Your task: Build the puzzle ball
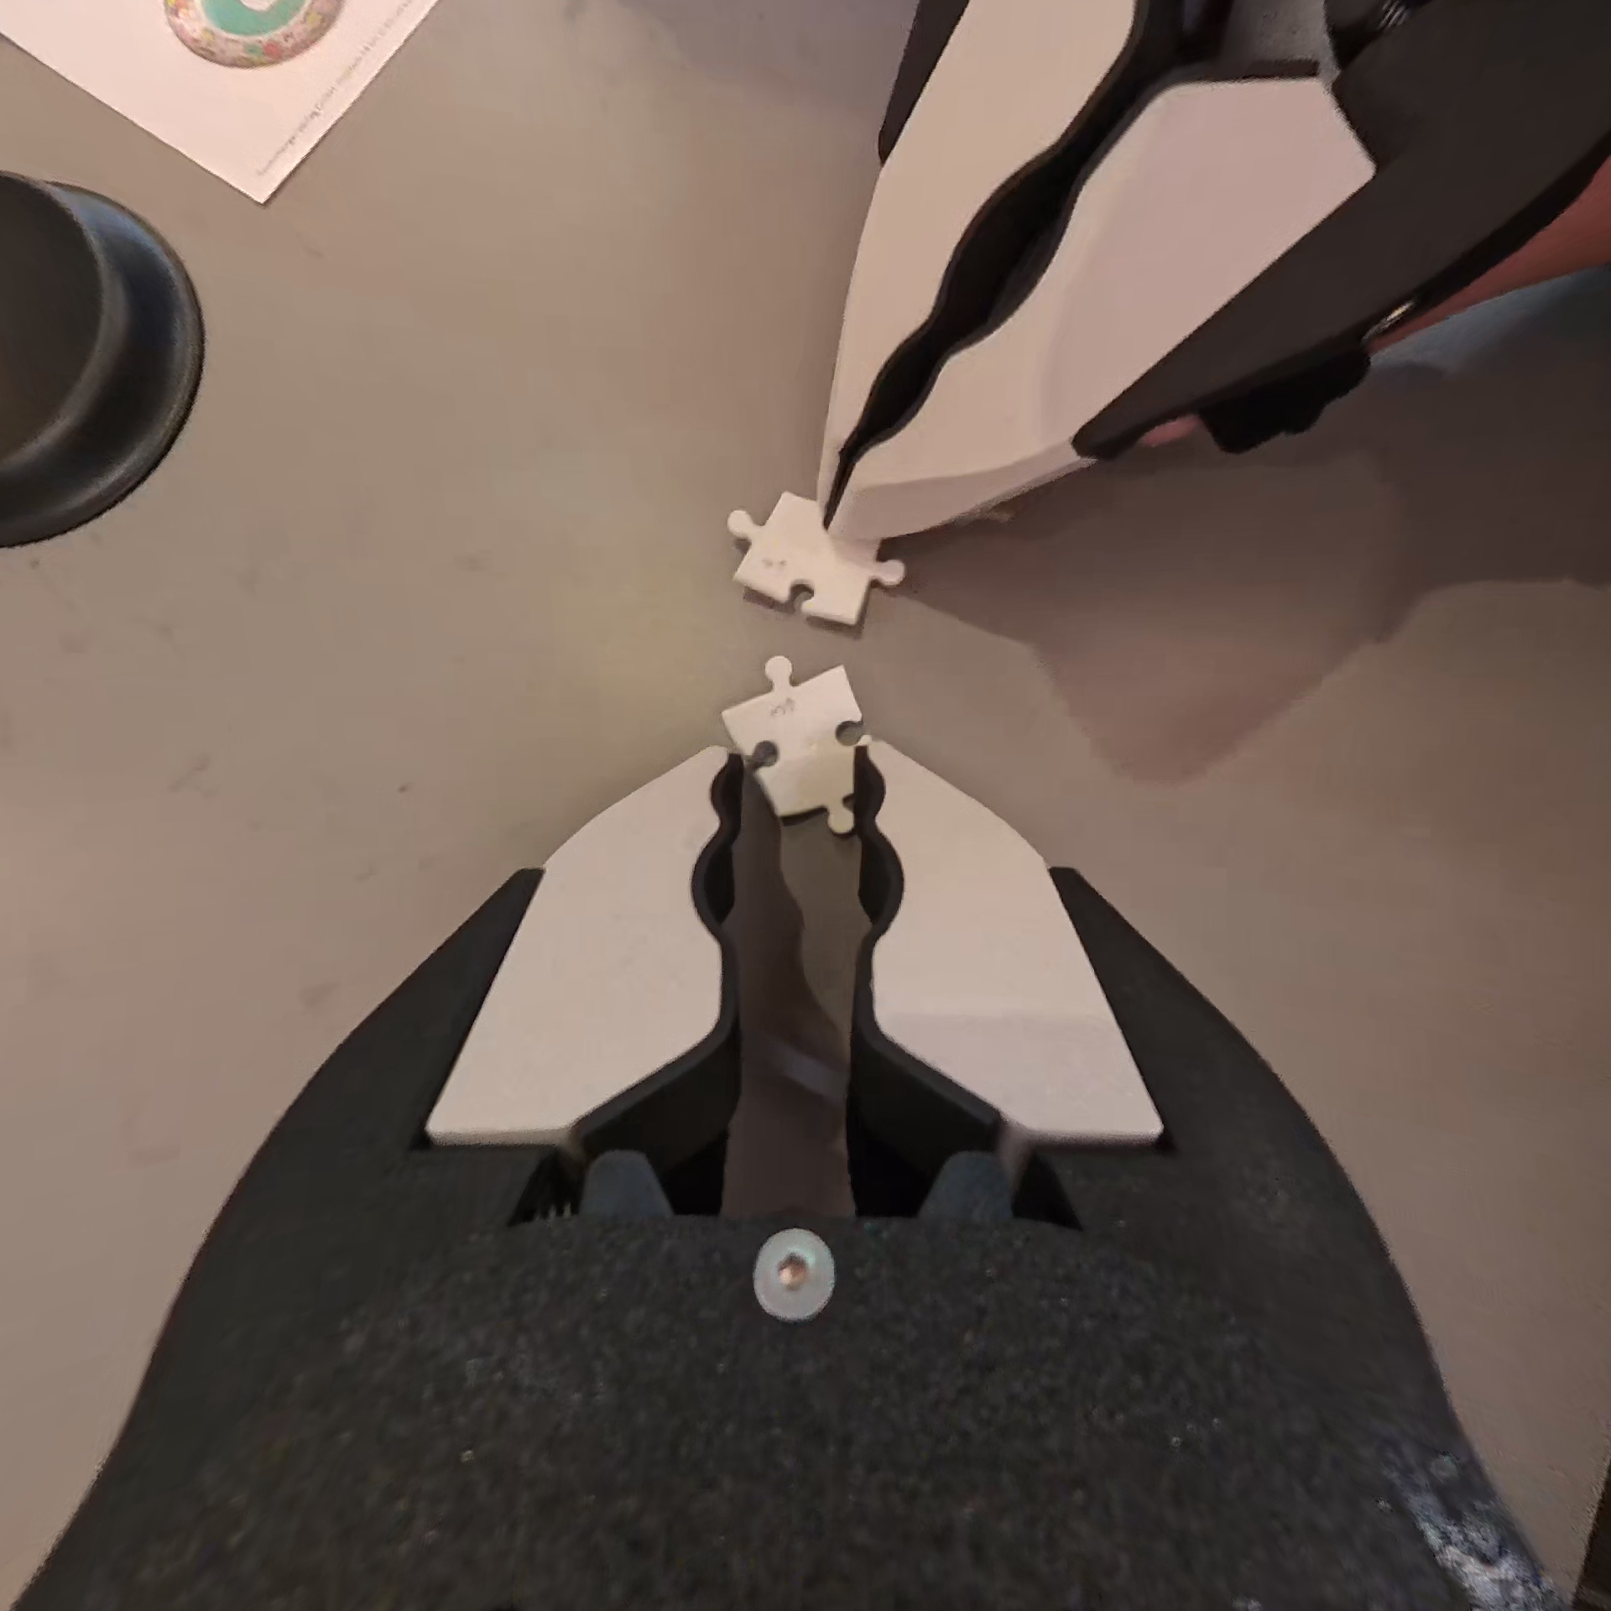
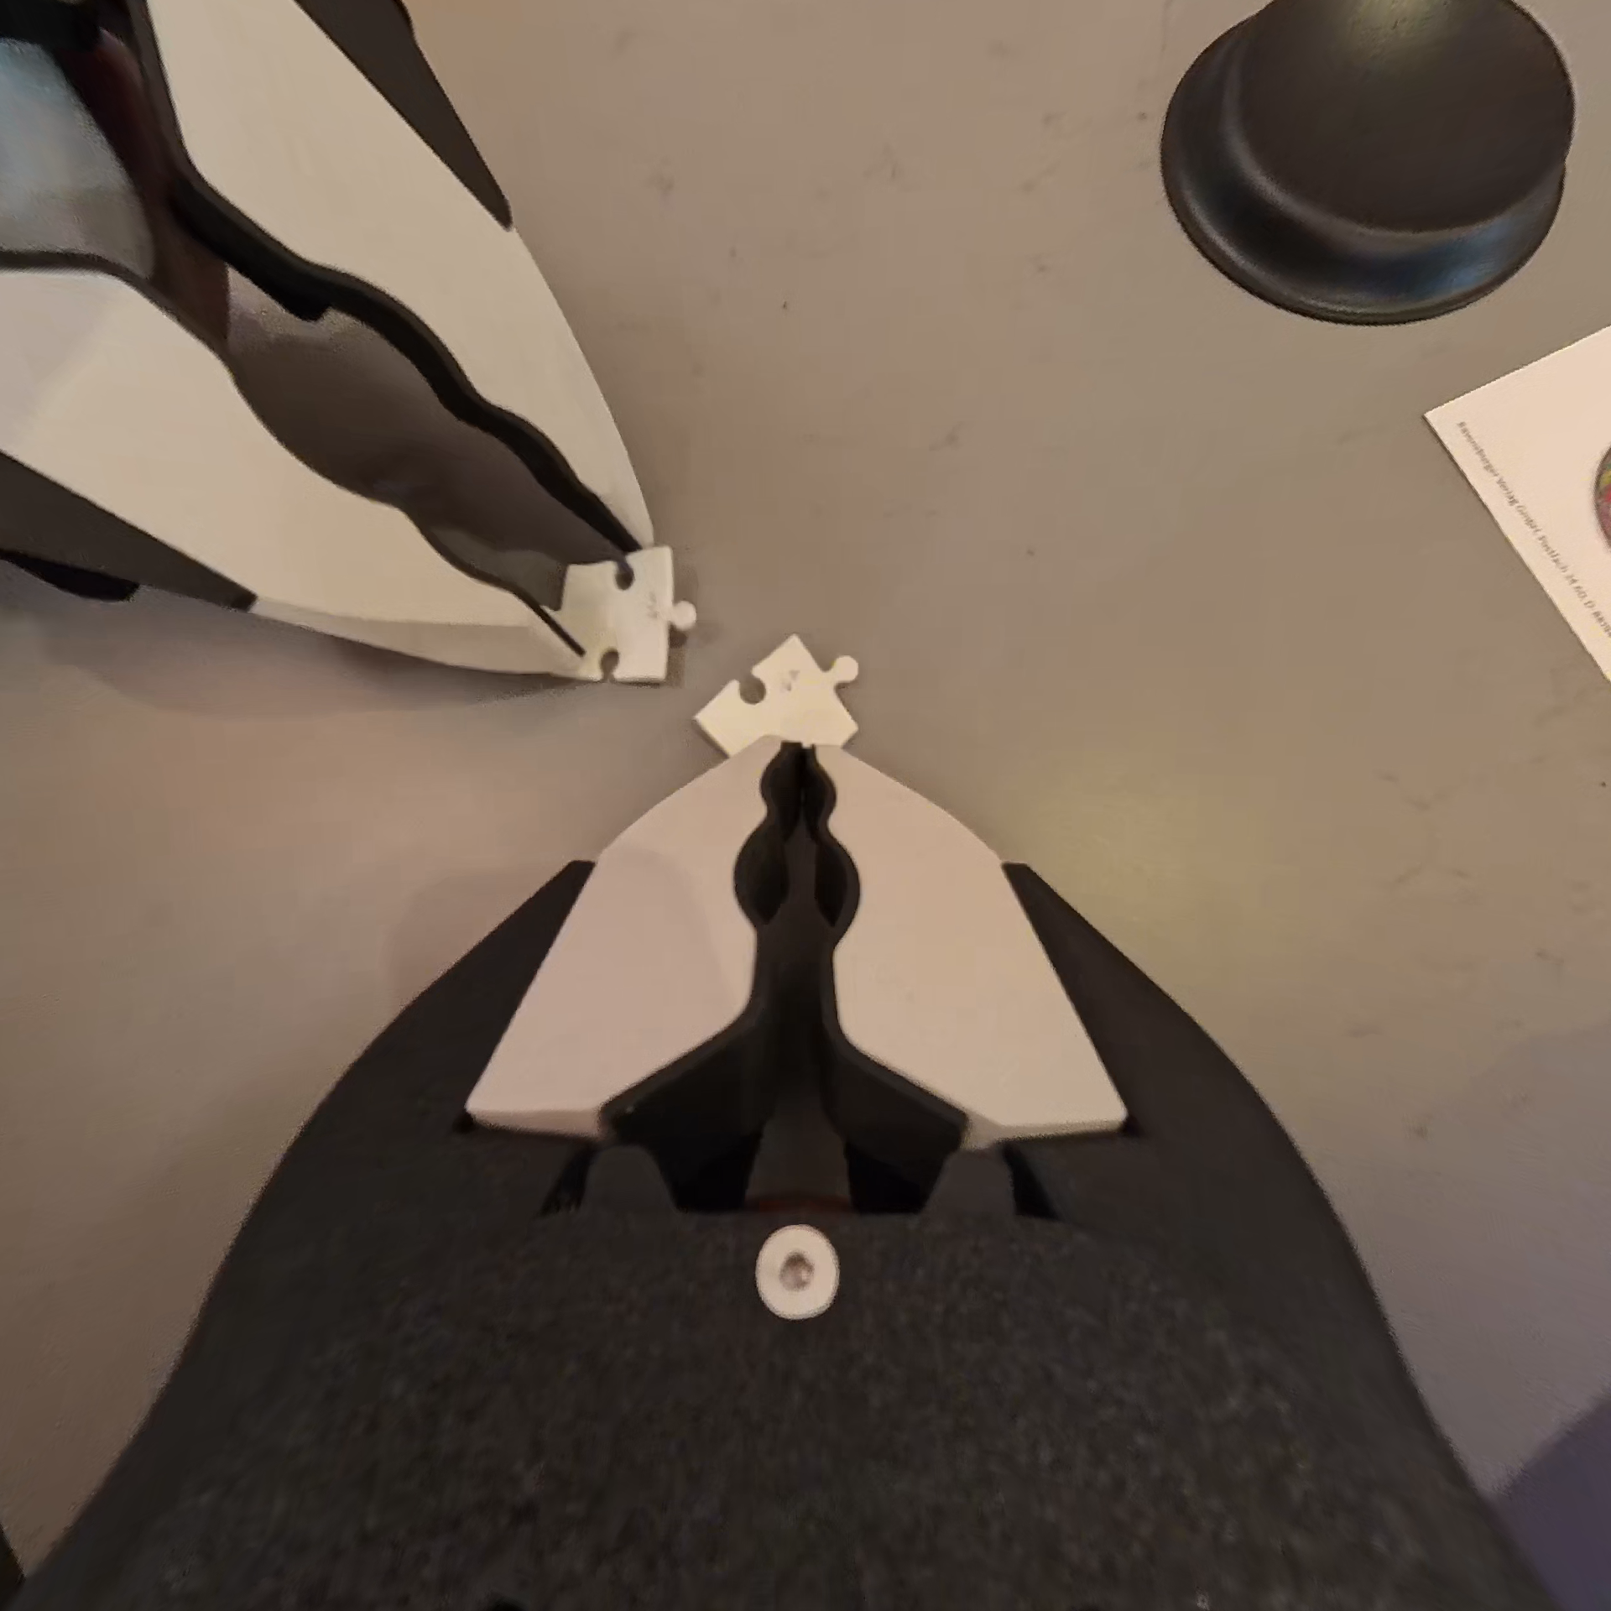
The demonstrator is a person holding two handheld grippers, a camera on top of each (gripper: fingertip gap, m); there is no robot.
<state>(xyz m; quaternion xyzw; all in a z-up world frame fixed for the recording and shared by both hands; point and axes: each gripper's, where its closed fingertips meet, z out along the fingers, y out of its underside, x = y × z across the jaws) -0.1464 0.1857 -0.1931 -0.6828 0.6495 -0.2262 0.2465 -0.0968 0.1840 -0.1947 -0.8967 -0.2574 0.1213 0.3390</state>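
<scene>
Puzzle-ball building has barely begun: only two loose white pieces show, not yet joined, and no ball shape is visible.

Left gripper has its two fingers a piece-width apart, with the near puzzle piece gripped between the tips by its side edges. Right gripper has its tips pinched almost together on the edge of the far puzzle piece, which sits low, at or just above the grey table; contact with the table cannot be told.

Both pieces are small, plain white with faint markings, each with round knobs and round sockets. They lie near each other with a narrow gap between, a knob of the near piece pointing toward the far one. Judging by this, the first join is next, and nearly all the assembly remains.

Farther out on the table stand a round black stand and a white printed card bearing a colourful round picture.
</scene>
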